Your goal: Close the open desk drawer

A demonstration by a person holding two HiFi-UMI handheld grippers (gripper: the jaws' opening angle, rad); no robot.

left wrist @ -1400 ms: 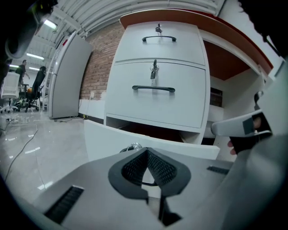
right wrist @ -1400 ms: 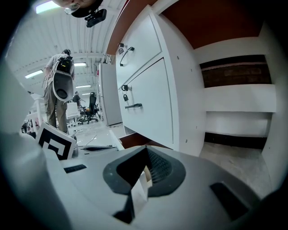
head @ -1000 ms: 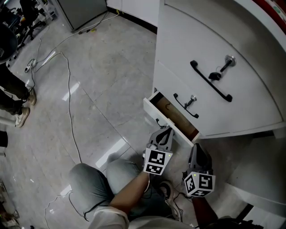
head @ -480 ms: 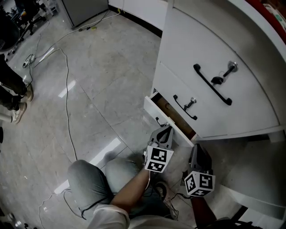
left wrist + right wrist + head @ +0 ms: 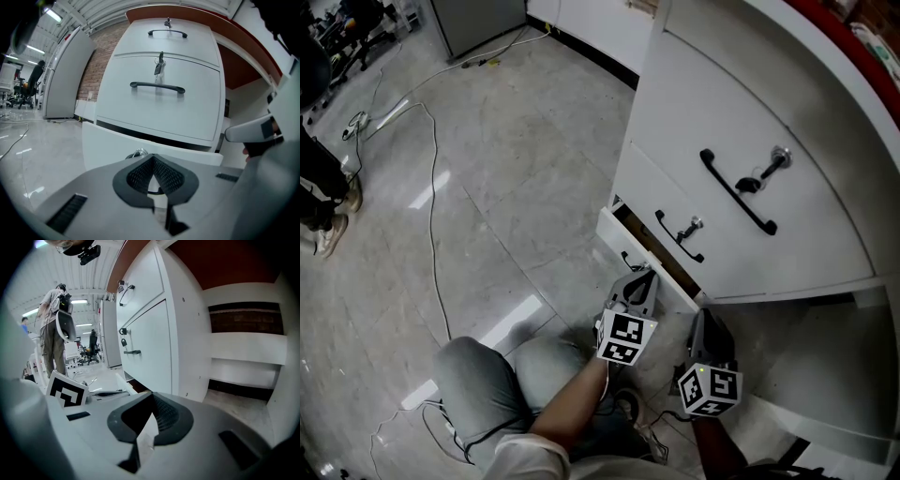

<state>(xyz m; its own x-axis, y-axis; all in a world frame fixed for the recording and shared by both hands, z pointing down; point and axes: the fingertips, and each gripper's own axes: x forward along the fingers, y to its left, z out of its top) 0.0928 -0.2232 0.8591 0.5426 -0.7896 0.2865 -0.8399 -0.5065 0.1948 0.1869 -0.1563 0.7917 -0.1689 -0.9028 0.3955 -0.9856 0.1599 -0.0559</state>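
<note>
The white desk pedestal point(image 5: 741, 122) has its bottom drawer point(image 5: 649, 247) pulled out a little, showing a narrow brown gap. My left gripper point(image 5: 648, 274) is shut and empty, its tips right at the drawer's white front point(image 5: 117, 143), just in front of the drawer's handle point(image 5: 136, 153). In the left gripper view the shut pads point(image 5: 165, 174) cover most of that handle. My right gripper point(image 5: 705, 317) is also shut and empty. It hangs beside the pedestal's near corner, to the right of the drawer, and looks along the cabinet's side wall point(image 5: 185, 333).
Above the open drawer are a closed drawer with a black handle point(image 5: 678, 236) and a tall front with a long black handle point(image 5: 737, 193) and a key point(image 5: 772, 161). Cables point(image 5: 432, 187) cross the tiled floor. My knees point(image 5: 502, 370) are below. Open shelves point(image 5: 246, 359) lie right of the pedestal.
The drawer's brown gap has narrowed; its front has moved in toward the pedestal with the left gripper against it. The right gripper has barely moved.
</note>
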